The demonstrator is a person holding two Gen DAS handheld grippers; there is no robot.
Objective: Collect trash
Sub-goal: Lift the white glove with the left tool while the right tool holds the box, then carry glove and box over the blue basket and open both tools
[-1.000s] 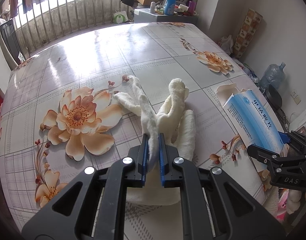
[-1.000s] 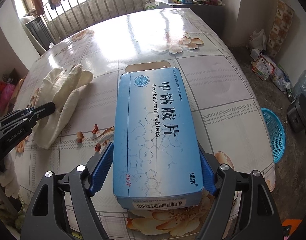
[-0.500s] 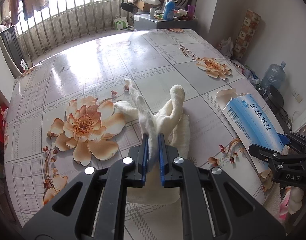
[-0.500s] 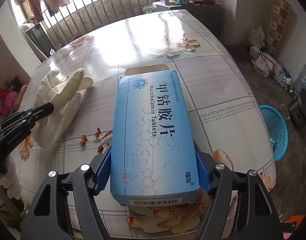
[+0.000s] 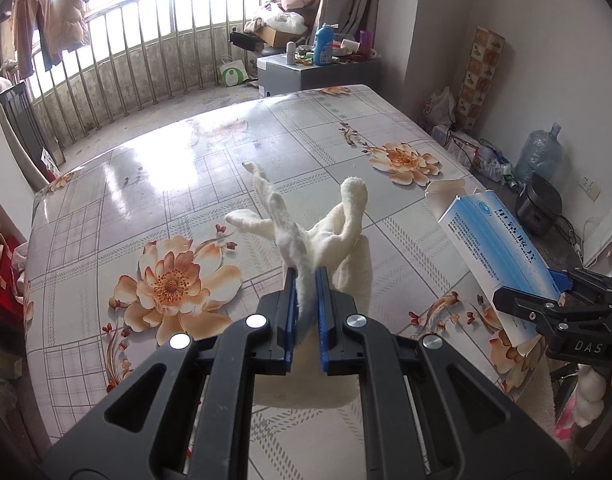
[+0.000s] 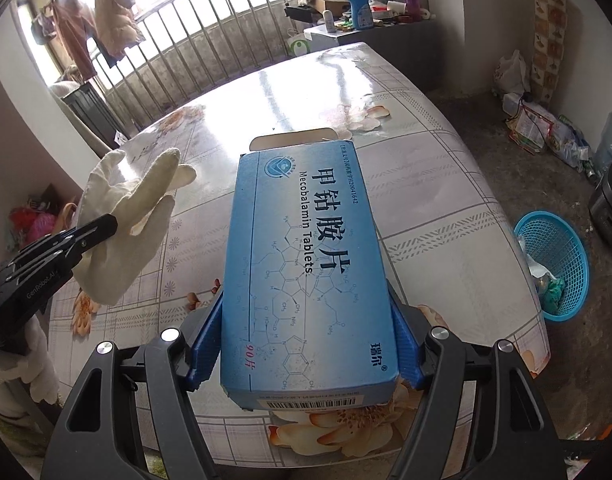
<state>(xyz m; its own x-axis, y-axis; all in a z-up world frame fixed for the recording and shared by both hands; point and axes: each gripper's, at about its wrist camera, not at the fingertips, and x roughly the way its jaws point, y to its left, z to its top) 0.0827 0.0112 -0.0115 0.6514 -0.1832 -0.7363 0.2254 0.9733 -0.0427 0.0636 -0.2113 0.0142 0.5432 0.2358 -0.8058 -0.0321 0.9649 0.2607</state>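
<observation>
My left gripper is shut on a white fabric glove and holds it above the flowered table; the glove's fingers stick up and forward. The glove also shows at the left of the right wrist view, with the left gripper on it. My right gripper is shut on a blue tablet box with an open far flap, lifted off the table. The box also shows at the right of the left wrist view, held by the right gripper.
A blue plastic basket with some trash in it stands on the floor right of the table. A cluttered cabinet and window railing lie beyond the far edge. Bags and a water jug line the right wall.
Both grippers have risen. The glove has come up off the table and the box is lifted and tilted higher; more of the room shows.
</observation>
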